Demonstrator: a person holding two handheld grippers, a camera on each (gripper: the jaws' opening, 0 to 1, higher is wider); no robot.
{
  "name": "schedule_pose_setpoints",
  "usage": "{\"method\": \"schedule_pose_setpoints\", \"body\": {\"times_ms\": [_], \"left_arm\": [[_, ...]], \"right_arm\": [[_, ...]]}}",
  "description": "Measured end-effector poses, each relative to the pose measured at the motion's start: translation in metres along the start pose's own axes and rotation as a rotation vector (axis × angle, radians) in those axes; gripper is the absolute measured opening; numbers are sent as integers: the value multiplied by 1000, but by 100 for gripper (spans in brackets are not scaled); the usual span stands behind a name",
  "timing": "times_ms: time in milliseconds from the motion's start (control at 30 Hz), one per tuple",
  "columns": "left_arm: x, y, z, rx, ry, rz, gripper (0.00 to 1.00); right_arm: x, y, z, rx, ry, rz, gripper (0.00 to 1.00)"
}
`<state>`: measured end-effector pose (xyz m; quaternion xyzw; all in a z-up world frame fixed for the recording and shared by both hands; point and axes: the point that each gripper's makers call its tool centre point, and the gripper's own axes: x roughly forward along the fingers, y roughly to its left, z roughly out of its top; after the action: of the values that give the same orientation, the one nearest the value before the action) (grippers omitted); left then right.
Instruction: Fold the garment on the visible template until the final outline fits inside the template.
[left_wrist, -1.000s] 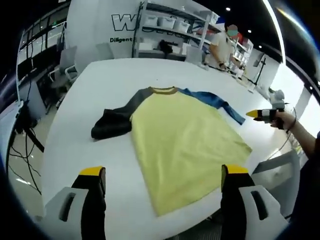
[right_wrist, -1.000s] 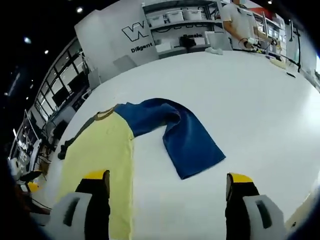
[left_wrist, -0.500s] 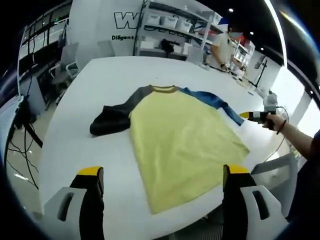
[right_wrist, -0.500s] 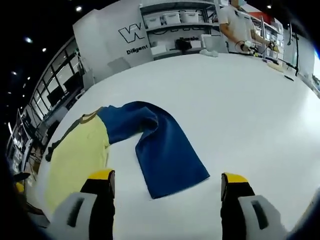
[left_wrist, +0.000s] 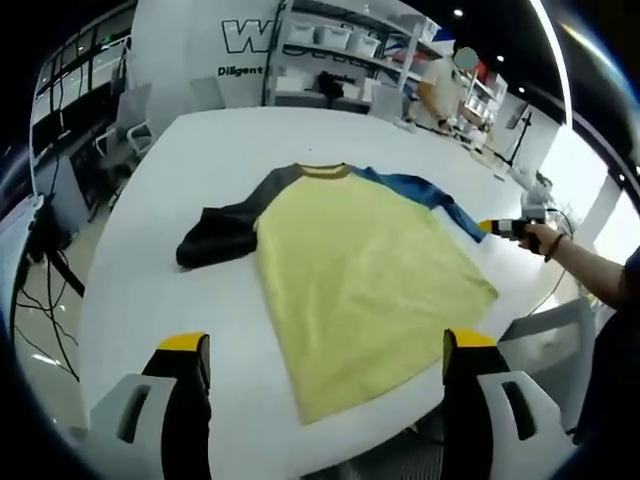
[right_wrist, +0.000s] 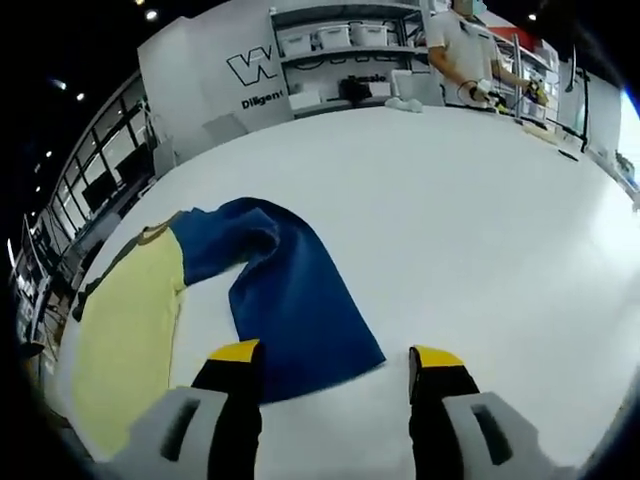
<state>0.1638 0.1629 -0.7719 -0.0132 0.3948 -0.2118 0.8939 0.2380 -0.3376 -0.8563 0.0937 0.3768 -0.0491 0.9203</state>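
garment: a yellow-bodied shirt (left_wrist: 355, 280) is lying flat and unfolded on the white table (left_wrist: 140, 260), collar pointing away from the left gripper view; one sleeve is dark grey (left_wrist: 215, 235), the other blue (right_wrist: 285, 300).
left gripper (left_wrist: 325, 350): it is hanging above the near table edge by the hem, jaws spread wide, holding nothing.
right gripper (right_wrist: 335, 360): its jaws are standing apart with nothing between them, just short of the blue sleeve's cuff; in the left gripper view it is showing at the far side of the shirt, in the person's hand (left_wrist: 535, 235).
change: across the last second the right gripper is closing in on the blue sleeve, the cuff now lying right ahead of its jaw tips, and the jaw gap is narrowing; the left gripper is barely shifting; the shirt itself is not moving.
template: no outline is showing on the table; cannot tell where it lies.
meaning for task: judged as the approach to the first fold, likely the blue sleeve going inward over the yellow body; no fold is made yet.
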Motion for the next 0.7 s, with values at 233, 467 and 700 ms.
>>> {"method": "schedule_pose_setpoints", "body": {"times_ms": [233, 467, 700], "left_arm": [[-1, 1, 2, -14, -10, -2, 92], [-5, 4, 0, -6, -5, 3, 89], [-7, 5, -1, -2, -3, 4, 87]], "right_arm": [[-1, -7, -5, -89, 15, -43, 18], [2, -10, -2, -122, 12, -53, 6], [7, -15, 3, -146, 23, -57, 0]]}}
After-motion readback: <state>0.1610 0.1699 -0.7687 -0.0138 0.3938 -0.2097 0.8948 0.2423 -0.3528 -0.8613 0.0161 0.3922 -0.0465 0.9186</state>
